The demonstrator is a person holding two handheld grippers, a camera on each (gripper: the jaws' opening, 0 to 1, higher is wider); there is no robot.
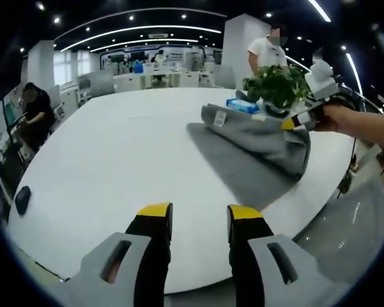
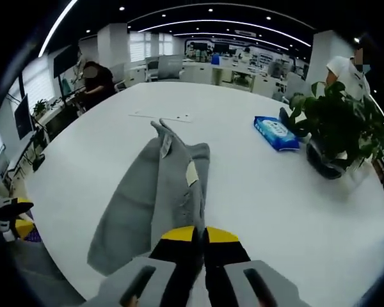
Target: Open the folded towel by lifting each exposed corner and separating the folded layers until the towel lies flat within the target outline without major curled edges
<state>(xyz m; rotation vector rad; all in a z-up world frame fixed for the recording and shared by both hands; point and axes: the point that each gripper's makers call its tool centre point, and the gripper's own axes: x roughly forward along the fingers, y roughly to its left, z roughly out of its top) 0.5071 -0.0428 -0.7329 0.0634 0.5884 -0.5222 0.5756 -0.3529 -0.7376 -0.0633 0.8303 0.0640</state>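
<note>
Light: bright, from long strips and small round lamps on the ceiling | Worktop (image 1: 115,153): shiny white, soft shadows | Edges: bent, curved | Focus: mostly sharp

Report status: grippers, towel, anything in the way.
Right gripper shut on towel edge, lifting it. Left gripper open, off the towel. Towel bunched, not flat. Potted plant, blue pack beside it.

Worktop (image 2: 256,192): large, white, rounded. Lying on it: grey towel (image 2: 147,198), bunched lengthwise; blue packet (image 2: 276,133) far right; potted plant (image 2: 333,137) just beside the packet; white strip (image 2: 161,116) far side.
</note>
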